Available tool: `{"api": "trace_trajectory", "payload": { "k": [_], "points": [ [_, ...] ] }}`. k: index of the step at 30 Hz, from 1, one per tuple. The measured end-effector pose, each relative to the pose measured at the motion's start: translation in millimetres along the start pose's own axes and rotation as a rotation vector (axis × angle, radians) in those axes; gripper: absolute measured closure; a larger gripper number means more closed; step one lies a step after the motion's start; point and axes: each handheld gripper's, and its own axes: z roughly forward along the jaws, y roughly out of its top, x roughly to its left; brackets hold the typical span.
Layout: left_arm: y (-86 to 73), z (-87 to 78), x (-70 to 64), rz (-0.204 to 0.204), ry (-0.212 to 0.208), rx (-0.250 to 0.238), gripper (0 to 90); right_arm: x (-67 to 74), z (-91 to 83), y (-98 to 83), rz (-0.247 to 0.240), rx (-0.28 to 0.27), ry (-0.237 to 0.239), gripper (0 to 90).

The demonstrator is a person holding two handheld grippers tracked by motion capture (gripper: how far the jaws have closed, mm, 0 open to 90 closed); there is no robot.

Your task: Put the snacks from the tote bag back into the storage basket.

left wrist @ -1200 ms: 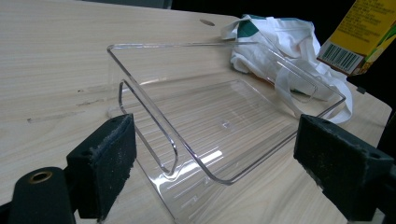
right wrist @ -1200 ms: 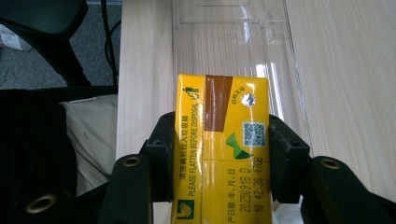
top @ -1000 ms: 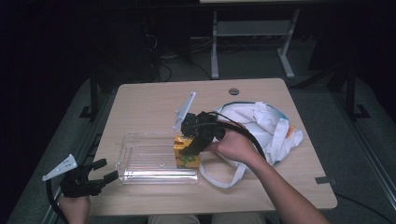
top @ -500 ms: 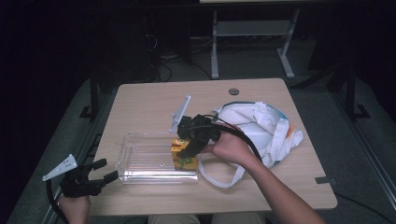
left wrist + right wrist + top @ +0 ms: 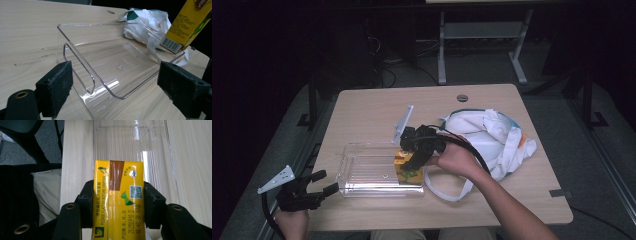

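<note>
Right tongs, clamped on the yellow carton, have dropped from frame centre into the clear tray (likely placing). Left tongs sit apart, lower left.

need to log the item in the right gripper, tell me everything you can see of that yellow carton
The yellow carton is a small rectangular drink box of printed card, yellow with a brown strip down one face, a foil-covered straw hole, a QR code, a green leaf mark, a printed date and "please flatten before disposal". A barcode shows near one end in the left gripper view. The right gripper is shut on it, a jaw pressing each side. It is held tilted over the right end of the clear plastic tray; whether it touches the tray cannot be told.
</note>
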Motion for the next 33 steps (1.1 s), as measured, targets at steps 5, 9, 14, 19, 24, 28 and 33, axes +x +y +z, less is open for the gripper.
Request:
{"api": "trace_trajectory", "payload": {
  "k": [5, 9, 14, 19, 24, 28, 33],
  "points": [
    [0.1, -0.1, -0.4, 0.0, 0.001, 0.001, 12.7, -0.2, 2.9, -1.4, 0.005, 0.003, 0.003, 52.0],
    [0.0, 0.3, -0.4, -0.001, 0.0, 0.0, 12.7, -0.4, 5.0, -2.2, 0.002, 0.006, 0.003, 52.0],
    [0.0, 0.2, -0.3, 0.0, 0.0, 0.0, 12.7, -0.8, 5.7, -3.3, 0.008, 0.0, 0.002, 52.0],
    [0.1, 0.3, -0.6, -0.002, -0.001, -0.001, 12.8, -1.3, 9.6, -5.7, 0.009, 0.003, 0.007, 52.0],
    [0.2, -0.1, -0.3, -0.002, -0.001, -0.001, 12.8, -1.9, 14.6, -7.8, 0.01, 0.007, 0.01, 52.0],
    [0.1, 0.2, -0.6, -0.001, -0.001, 0.0, 12.8, -2.6, 17.3, -9.6, 0.017, 0.009, 0.013, 52.0],
    [0.1, 0.3, -0.5, -0.001, -0.001, 0.0, 12.8, -2.9, 20.8, -11.7, 0.02, 0.019, 0.016, 52.0]
  ]
}}
